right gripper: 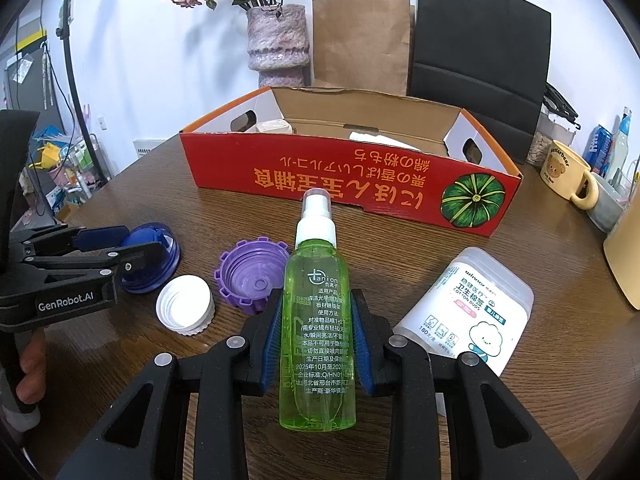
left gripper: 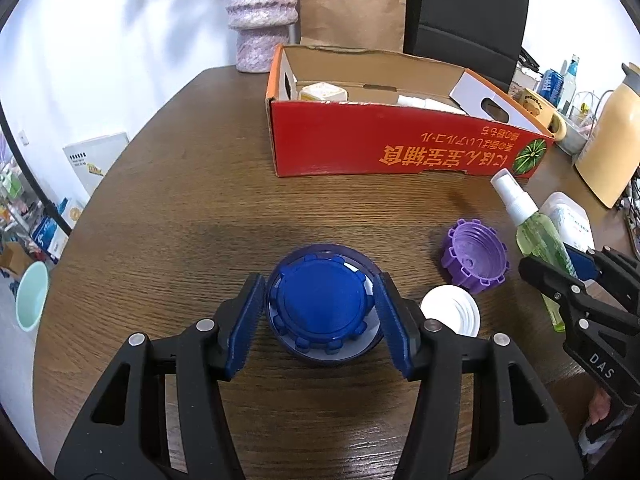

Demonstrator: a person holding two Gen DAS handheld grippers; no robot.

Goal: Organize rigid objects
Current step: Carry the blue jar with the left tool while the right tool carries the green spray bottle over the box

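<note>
Over wooden table (left gripper: 160,220), left gripper (left gripper: 320,308) pinching blue lid (left gripper: 322,304), right gripper (right gripper: 316,344) clamping spray bottle (right gripper: 318,320), both angled down

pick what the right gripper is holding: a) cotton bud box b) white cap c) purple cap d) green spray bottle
d, the right gripper has its blue pads pressed on both sides of the green spray bottle, while the purple cap, white cap and cotton bud box lie free on the table.
</note>
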